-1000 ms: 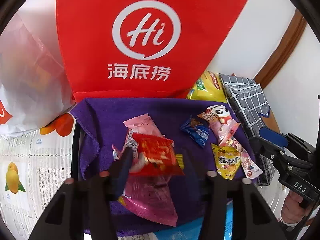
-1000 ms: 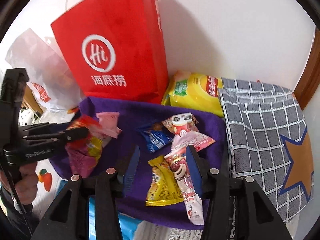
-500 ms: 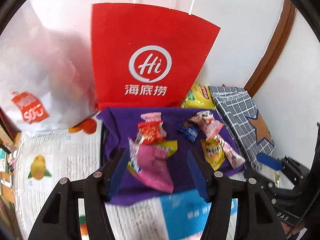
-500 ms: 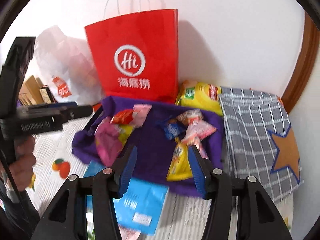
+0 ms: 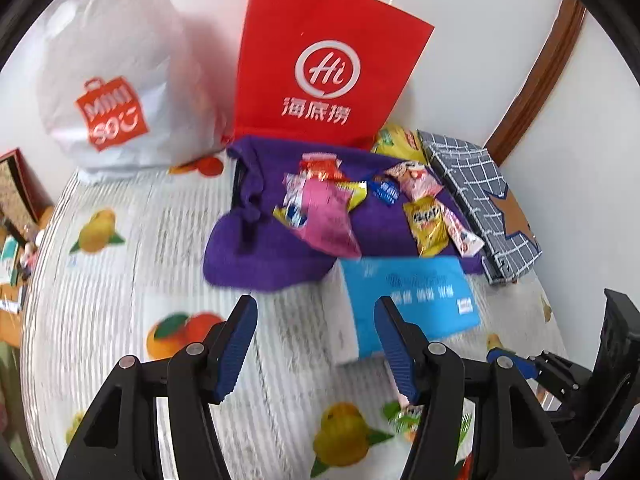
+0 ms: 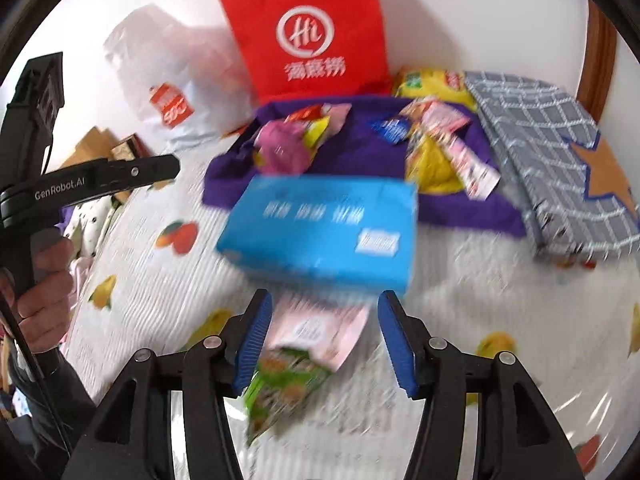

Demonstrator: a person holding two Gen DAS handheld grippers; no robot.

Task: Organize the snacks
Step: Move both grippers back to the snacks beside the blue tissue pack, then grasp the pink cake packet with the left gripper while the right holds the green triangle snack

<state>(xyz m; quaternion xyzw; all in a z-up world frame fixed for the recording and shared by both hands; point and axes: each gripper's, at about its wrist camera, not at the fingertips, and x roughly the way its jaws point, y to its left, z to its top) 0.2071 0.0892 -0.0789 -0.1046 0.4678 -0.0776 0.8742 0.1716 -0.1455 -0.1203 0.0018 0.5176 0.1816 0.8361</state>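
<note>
— Two snack packets, one pink (image 6: 320, 330) and one green (image 6: 280, 390), lay on the fruit-print tablecloth (image 5: 120, 280) between our right gripper's (image 6: 324, 336) parted jaws, which had just been widening, clamping nothing.

— And our left gripper (image 5: 316, 344)?

— Open too, empty. We judged both packets light, crinkly and slippery, best pinched at a flat sealed end. The other sweets sat on the purple cloth (image 5: 264, 264), toward the tablecloth's far edge.

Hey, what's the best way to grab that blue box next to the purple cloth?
Probably from above, across the blue box's narrower width, near edge first. It lies flat on the tablecloth; its near edge faces the open right gripper, while its far end meets the purple cloth.
</note>
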